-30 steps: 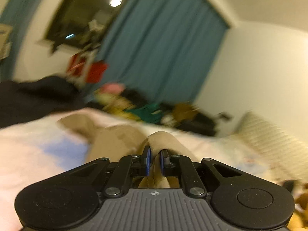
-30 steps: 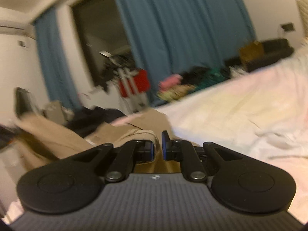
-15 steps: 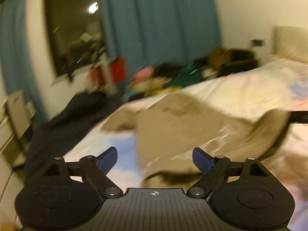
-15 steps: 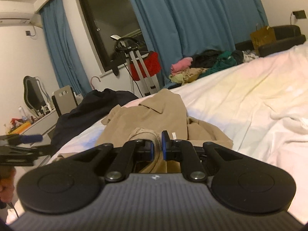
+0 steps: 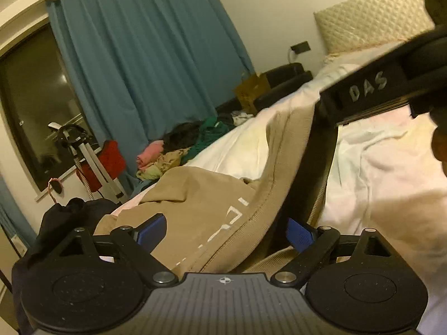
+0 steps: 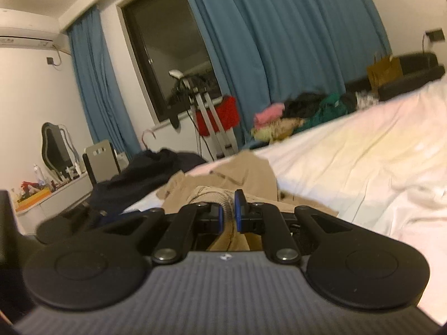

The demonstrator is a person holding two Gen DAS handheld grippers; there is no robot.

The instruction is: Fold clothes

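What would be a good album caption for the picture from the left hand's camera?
Open left gripper, jaws just opened, reaching toward a tan garment on the bed.

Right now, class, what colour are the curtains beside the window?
Teal blue curtains, plain with no pattern; they show best in the right wrist view.

Teal pleated curtains (image 6: pixel 279 42) far, dark window (image 6: pixel 170 55) left of them, white air conditioner (image 6: pixel 28 32) far left, quilted cream headboard (image 5: pixel 371 19) right.

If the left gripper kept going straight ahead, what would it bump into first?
Most likely the tan garment. The left gripper is open, and the cloth with its white lettering lies right between and ahead of its fingers. Behind that comes the white bed sheet, though depth is hard to judge.
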